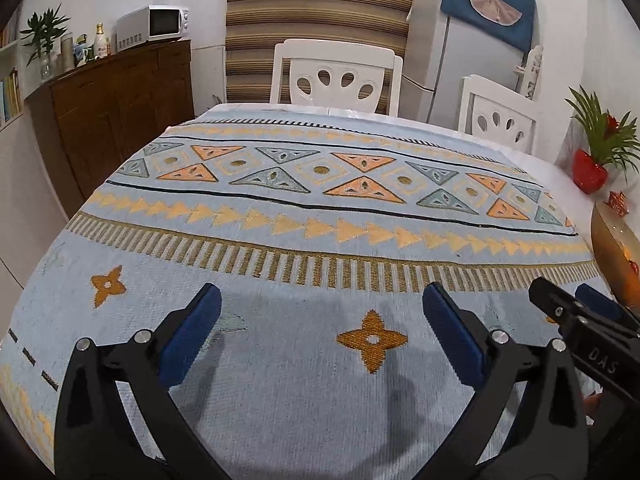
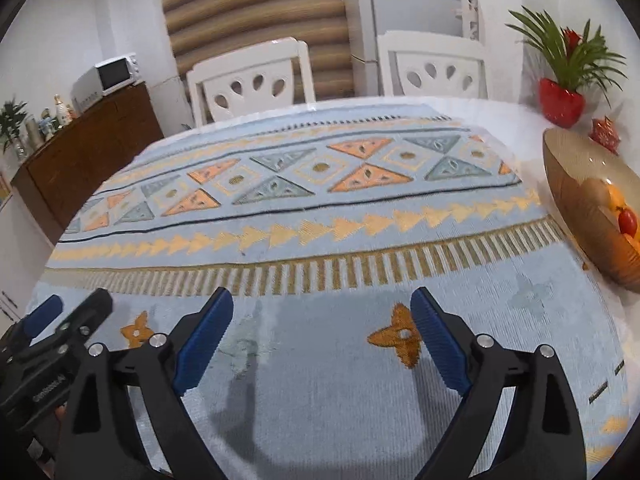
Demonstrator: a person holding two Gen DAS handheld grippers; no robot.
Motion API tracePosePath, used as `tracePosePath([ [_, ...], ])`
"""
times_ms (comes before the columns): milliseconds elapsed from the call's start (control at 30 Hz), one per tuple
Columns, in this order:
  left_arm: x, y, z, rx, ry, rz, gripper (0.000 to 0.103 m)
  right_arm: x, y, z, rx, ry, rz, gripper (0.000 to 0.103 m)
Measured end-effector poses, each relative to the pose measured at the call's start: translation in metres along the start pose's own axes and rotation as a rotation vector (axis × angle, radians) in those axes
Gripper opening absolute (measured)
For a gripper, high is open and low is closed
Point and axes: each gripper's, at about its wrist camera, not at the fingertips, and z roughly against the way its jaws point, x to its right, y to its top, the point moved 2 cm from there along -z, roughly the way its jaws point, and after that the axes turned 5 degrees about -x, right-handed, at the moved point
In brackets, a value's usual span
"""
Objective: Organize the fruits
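A translucent amber bowl (image 2: pixel 576 208) stands at the table's right edge, also at the right border of the left wrist view (image 1: pixel 610 236). Inside it lie an orange fruit (image 2: pixel 614 198), a red fruit (image 2: pixel 627 220) and a tan one (image 2: pixel 596 192). My right gripper (image 2: pixel 322 302) is open over the patterned blue tablecloth (image 2: pixel 320 216), with nothing between its blue pads. My left gripper (image 1: pixel 322 302) is open too, just left of the right one, and holds nothing. Each gripper shows at the edge of the other's view (image 1: pixel 568 292) (image 2: pixel 74 304). No loose fruit is in view on the cloth.
A red vase with a green plant (image 2: pixel 560 104) and a small red ornament (image 2: pixel 605 134) sit behind the bowl. Two white chairs (image 2: pixel 248 80) (image 2: pixel 434 66) stand at the far side. A brown sideboard (image 1: pixel 120 112) with a microwave (image 1: pixel 154 24) lines the left wall.
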Motion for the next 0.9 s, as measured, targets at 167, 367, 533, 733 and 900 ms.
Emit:
tracePosePath([
  [167,-0.005,-0.001,0.000,-0.008,0.021,0.031,0.100,-0.004,-0.002,0.002,0.013,-0.011,0.012,0.090],
  [367,-0.005,-0.001,-0.004,-0.028,0.026,0.026,0.100,-0.010,-0.003,0.002,0.019,-0.031,0.040,0.092],
  [533,-0.004,0.000,-0.008,-0.045,0.038,0.023,0.100,-0.009,-0.003,0.001,0.014,-0.034,0.040,0.093],
  [733,-0.003,-0.001,-0.007,-0.046,0.043,0.017,0.100,-0.012,-0.004,0.001,0.014,-0.036,0.056,0.095],
  [900,-0.002,-0.001,-0.007,-0.050,0.037,0.014,0.100,-0.012,-0.003,0.000,0.006,-0.035,0.056,0.097],
])
